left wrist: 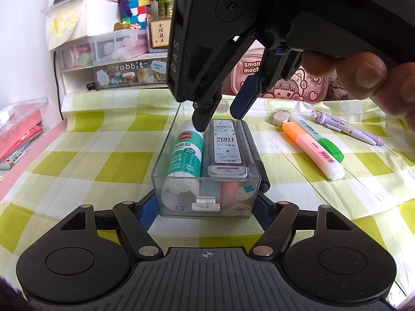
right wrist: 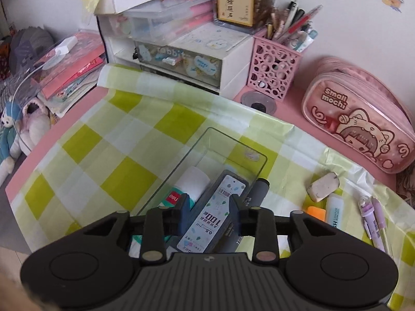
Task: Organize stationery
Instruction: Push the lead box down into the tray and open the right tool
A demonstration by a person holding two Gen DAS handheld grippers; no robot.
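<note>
Left gripper (left wrist: 205, 207) clamps the clear box (left wrist: 166, 155) at frame bottom, while the right gripper (left wrist: 218, 121), jaws let go, hangs right above the lead refill case (left wrist: 226, 145), long axis running up-frame.

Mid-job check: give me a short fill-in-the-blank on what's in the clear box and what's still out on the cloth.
1. The left gripper is clamped on the clear ____.
2. In the clear box, the glue stick lies beside the ____ case.
3. The right gripper hovers over the lead refill case with its jaws ____.
4. Still on the checked cloth: the eraser, two highlighters and the ____ pens.

Missing words: box; lead refill; open; purple
</note>
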